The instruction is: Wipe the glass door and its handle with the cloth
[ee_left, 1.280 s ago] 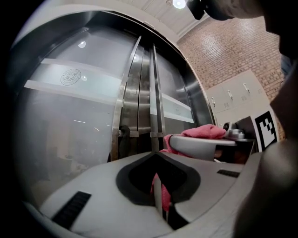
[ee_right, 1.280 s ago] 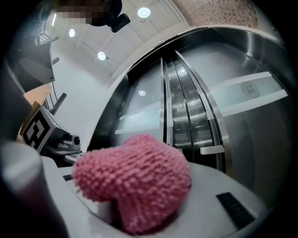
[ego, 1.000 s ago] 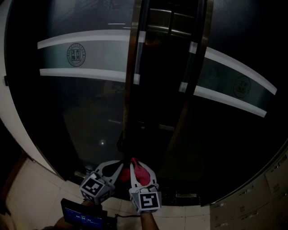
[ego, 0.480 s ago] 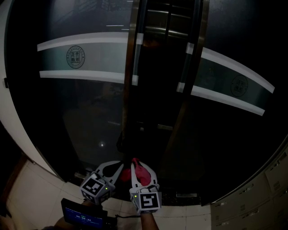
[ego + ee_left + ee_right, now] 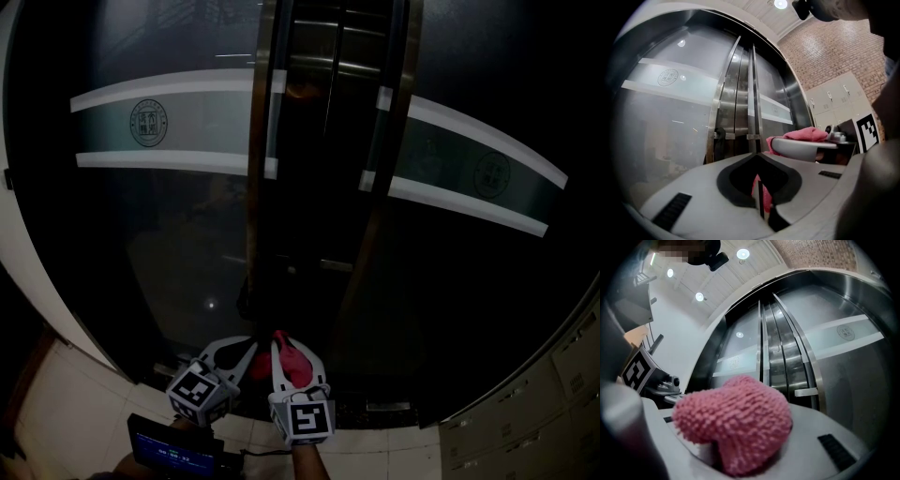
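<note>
Two dark glass doors (image 5: 159,244) with white frosted bands fill the head view. Tall metal bar handles (image 5: 255,187) run down beside the centre frames. In the left gripper view the same doors (image 5: 661,122) and metal uprights (image 5: 723,108) stand ahead. My right gripper (image 5: 292,349) is low, just in front of the doors, shut on a fluffy pink cloth (image 5: 294,362). That cloth (image 5: 736,423) bulges out over its jaws. My left gripper (image 5: 244,347) is close beside it on the left, jaws together, holding nothing I can see. The cloth (image 5: 806,135) shows to its right.
Pale tiled floor (image 5: 84,394) lies at the lower left. Grey lockers (image 5: 553,412) stand at the right, under a brick wall (image 5: 820,51). A metal floor track (image 5: 375,410) runs along the foot of the doors. A small device with a lit screen (image 5: 173,455) sits below the left gripper.
The doors have slid slightly left and up in the head view as the head turned. Both grippers and the cloth have kept their places.
</note>
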### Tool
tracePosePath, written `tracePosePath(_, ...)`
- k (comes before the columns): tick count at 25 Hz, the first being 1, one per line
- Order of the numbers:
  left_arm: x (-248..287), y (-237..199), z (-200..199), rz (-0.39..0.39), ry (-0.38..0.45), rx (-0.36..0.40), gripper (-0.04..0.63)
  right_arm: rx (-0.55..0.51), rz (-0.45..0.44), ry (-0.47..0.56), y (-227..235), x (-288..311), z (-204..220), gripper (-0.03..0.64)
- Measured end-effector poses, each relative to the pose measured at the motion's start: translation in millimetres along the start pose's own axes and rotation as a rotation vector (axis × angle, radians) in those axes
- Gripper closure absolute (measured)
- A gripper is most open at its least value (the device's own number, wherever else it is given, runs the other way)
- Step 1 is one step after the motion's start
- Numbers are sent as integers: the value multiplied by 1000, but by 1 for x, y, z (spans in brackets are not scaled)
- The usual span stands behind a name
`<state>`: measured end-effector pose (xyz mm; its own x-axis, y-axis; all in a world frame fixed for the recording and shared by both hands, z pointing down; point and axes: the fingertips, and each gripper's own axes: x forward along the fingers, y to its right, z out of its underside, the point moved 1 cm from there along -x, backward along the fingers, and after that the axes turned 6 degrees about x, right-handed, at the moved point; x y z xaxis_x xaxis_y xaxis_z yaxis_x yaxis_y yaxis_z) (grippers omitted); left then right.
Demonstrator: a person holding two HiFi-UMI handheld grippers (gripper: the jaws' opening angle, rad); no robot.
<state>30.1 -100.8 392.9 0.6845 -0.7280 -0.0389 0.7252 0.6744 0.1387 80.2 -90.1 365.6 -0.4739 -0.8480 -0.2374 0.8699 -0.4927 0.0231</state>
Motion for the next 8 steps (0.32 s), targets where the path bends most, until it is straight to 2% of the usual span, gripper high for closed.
tracePosePath(8,7,11,-6,13,-4,-14,590,5,6,-3,7,-5,1,571)
